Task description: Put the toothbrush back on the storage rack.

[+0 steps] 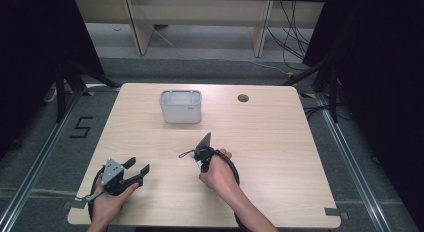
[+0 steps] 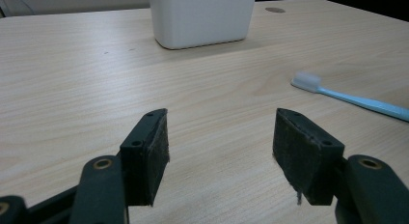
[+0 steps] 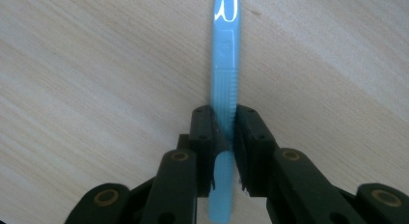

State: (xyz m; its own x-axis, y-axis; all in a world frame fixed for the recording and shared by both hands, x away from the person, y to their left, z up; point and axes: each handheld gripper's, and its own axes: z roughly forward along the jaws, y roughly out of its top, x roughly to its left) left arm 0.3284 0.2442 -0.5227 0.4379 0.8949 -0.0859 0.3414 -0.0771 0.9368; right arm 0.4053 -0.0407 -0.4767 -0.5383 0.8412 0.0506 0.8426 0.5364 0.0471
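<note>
In the high view, a light wooden desk (image 1: 280, 157) carried a grey rectangular container (image 1: 181, 106) toward twelve o'clock. The left gripper (image 1: 139, 168) sat at about seven o'clock, held in a hand, with its jaws spread wide and nothing between them. The right gripper (image 1: 201, 159) pointed down at the desk near the centre, held in the person's right hand (image 1: 219, 173).

In the left gripper view, the two black jaws stood wide apart over bare wood. The container stood at twelve o'clock, and a light blue toothbrush (image 2: 354, 100) with white bristles lay at two o'clock.

In the right gripper view, the jaws were clamped on the toothbrush handle (image 3: 224, 89), which ran from six o'clock to twelve o'clock and lay against the desk.
</note>
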